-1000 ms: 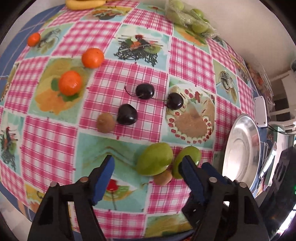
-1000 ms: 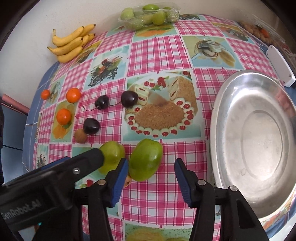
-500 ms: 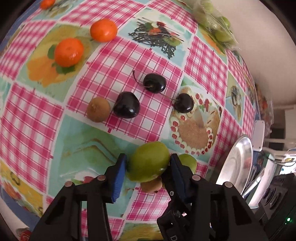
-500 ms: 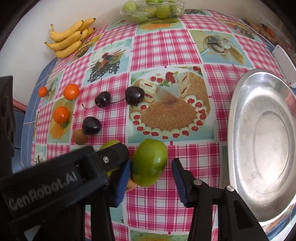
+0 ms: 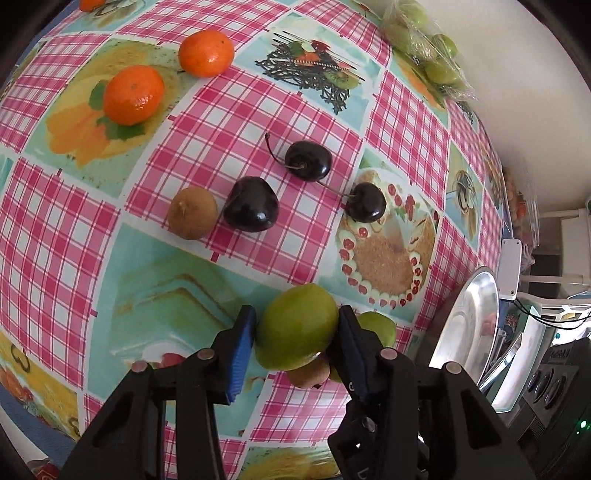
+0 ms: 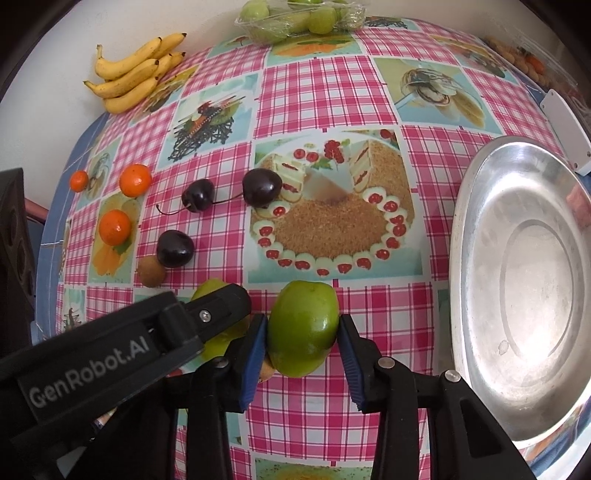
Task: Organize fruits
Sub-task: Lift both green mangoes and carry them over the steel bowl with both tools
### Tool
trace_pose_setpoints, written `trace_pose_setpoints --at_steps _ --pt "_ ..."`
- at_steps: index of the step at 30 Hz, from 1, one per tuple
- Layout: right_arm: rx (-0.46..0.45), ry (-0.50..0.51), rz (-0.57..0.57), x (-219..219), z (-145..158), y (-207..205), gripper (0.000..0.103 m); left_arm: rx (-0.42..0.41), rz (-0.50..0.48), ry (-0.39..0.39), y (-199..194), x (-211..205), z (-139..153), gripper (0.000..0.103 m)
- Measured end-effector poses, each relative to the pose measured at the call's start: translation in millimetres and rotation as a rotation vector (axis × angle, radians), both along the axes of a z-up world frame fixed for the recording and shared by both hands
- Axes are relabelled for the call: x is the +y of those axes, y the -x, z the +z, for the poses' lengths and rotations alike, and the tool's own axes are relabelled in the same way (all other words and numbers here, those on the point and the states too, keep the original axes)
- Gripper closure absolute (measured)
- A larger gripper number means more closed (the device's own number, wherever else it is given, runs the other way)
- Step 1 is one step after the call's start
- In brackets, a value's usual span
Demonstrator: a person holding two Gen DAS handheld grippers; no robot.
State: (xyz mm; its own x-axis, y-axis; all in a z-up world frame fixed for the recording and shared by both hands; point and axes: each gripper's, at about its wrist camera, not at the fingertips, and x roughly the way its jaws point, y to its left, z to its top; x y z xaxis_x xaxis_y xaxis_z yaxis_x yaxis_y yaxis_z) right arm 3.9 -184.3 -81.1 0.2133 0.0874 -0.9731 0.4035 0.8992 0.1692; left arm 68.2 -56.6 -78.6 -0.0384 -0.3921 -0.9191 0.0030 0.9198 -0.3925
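Two green fruits lie side by side near the front of the checked tablecloth. My left gripper (image 5: 293,325) is shut on the left green fruit (image 5: 295,332), both blue pads against its sides. In the right wrist view that fruit (image 6: 211,291) is mostly hidden behind the left gripper's black body (image 6: 110,350). My right gripper (image 6: 301,332) is closing its jaws on the right green fruit (image 6: 303,325), and both pads touch it. That fruit (image 5: 376,325) peeks out behind the left gripper's right finger. A small brown fruit (image 5: 308,374) sits between the two green ones.
A steel plate (image 6: 524,417) stands at the right. Three dark cherries (image 6: 175,248), a kiwi (image 6: 151,271) and tangerines (image 6: 115,227) lie at the left. Bananas (image 6: 129,77) and a bag of green fruit (image 6: 299,18) are at the back by the wall.
Both grippers have closed from wide open onto their green fruits. The left gripper has also dropped lower and rolled, so the fruits look nearer.
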Motion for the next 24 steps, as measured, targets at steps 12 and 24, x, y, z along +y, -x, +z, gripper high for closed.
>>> trace_pose_setpoints --at_steps 12,24 --pt "0.012 0.002 -0.019 -3.9 5.7 8.8 0.062 -0.011 -0.028 -0.037 0.8 -7.6 -1.2 0.057" --pt "-0.032 -0.034 -0.043 -12.3 22.5 17.4 0.062 -0.022 0.022 -0.014 -4.4 7.5 4.9 0.057"
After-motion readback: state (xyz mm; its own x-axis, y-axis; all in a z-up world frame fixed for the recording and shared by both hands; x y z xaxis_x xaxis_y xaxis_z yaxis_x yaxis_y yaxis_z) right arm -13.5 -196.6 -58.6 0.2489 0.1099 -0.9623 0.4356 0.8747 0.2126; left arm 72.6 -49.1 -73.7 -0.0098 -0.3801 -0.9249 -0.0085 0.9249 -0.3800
